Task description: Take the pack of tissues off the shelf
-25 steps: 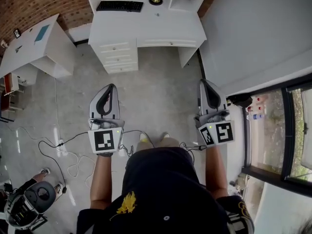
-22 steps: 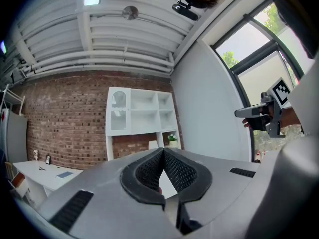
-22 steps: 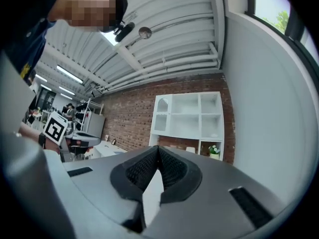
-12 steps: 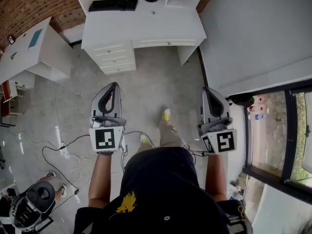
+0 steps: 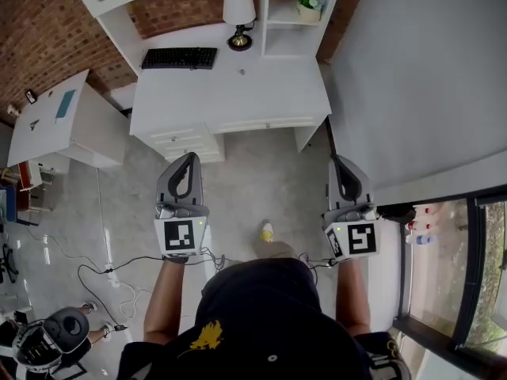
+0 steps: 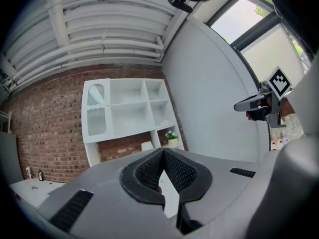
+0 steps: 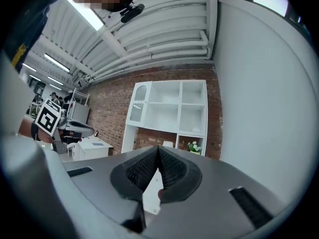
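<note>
Stepped nearer the white counter (image 5: 238,93) and shelf (image 5: 285,34), left tool (image 5: 190,157) and right tool (image 5: 337,159) both squeezed together on nothing, pack of tissues not seen yet, so more walking needed.

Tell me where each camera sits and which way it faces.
Head view: on the person's head, looking steeply down at the white desk; shows torso, forearms, left tongs, right tongs.
Left gripper view: on the left tongs, facing the white shelf unit; shows its shut jaws.
Right gripper view: on the right tongs, facing that shelf unit; shut jaws.
Both gripper views share the potted plant.
</note>
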Motion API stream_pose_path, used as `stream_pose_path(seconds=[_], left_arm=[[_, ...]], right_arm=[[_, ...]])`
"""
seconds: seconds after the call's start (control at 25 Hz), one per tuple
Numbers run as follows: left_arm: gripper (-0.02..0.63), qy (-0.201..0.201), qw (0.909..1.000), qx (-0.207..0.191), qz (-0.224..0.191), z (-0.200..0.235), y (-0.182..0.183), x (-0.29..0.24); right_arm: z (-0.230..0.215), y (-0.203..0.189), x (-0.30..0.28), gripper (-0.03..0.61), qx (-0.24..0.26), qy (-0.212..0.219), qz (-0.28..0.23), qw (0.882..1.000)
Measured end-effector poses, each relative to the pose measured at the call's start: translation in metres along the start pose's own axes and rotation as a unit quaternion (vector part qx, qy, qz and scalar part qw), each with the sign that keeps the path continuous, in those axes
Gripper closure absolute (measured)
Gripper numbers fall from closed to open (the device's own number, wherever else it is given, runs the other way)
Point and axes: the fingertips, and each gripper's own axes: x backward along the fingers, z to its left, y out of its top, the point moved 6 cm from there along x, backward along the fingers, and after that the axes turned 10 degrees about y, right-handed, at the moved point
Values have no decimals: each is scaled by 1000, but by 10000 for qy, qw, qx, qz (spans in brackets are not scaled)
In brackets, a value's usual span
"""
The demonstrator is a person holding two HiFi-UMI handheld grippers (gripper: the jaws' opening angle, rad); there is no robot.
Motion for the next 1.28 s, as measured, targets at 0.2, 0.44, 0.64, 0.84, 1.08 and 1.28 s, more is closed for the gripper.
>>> stream_pose_path(seconds=[0.2,0.44,0.64,0.84,1.08,1.28], left_arm=[[597,47,9999,135,89,-36,14,-51],[597,-166,9995,-77,239,-61,19,-91],[597,-290,9993,-7,221,-78,28,-120],[597,-339,9991,-19,260,-84,22,-140],[597,-214,9991,44,358,-58,2,-169],[597,-101,9997,79,212,-29,-4,-209]], right_arm=[[-66,-8,-18,575,-158,152,-252,9994],[-113,-13,-34,575,-280,254,-461,9982],[-141,-19,-27,575,-274,103,-400,9988],[-161,-32,-36,575,-323,-52,-235,9992],[-163,-41,-76,575,-206,-22,-79,9998],[-168,-33,-118,575,-28,-38,-35,10000]])
